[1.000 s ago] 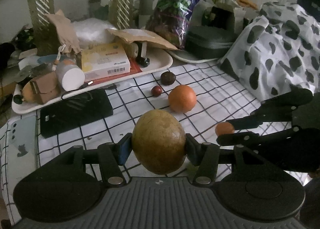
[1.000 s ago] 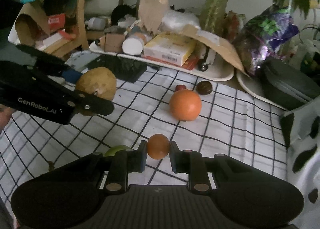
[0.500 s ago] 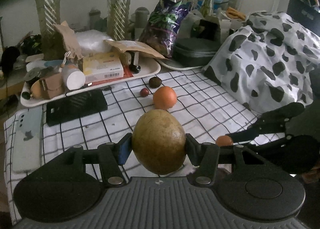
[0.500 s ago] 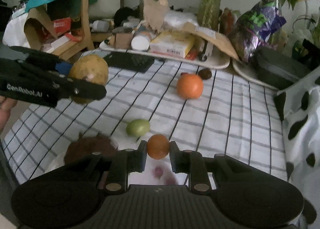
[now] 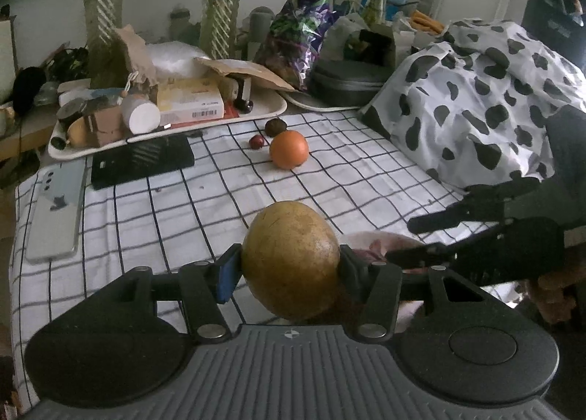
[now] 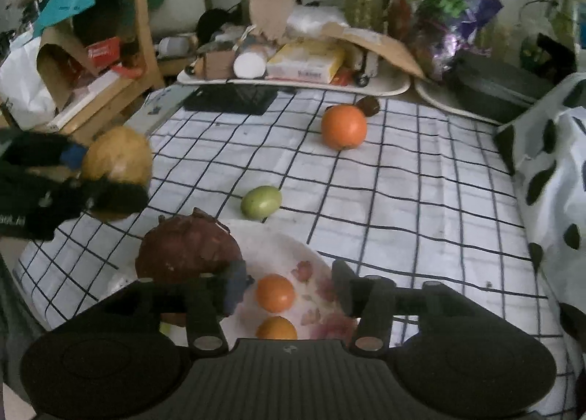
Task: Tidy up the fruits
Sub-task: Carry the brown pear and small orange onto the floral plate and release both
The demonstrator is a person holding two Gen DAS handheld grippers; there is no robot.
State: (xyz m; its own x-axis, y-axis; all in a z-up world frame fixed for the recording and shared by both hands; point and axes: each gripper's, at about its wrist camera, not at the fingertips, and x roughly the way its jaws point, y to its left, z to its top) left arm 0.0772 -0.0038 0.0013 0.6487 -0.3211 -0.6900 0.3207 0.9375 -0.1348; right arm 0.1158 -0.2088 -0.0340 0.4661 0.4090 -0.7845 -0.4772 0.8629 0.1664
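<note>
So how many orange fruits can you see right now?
3: two small ones on the plate, one between the open right gripper fingers, another nearer the camera, plus a big orange on the cloth. More may be hidden.

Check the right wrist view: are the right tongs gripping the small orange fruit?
No: the right tongs stand open, and the small orange fruit lies free on the plate between them.
</note>
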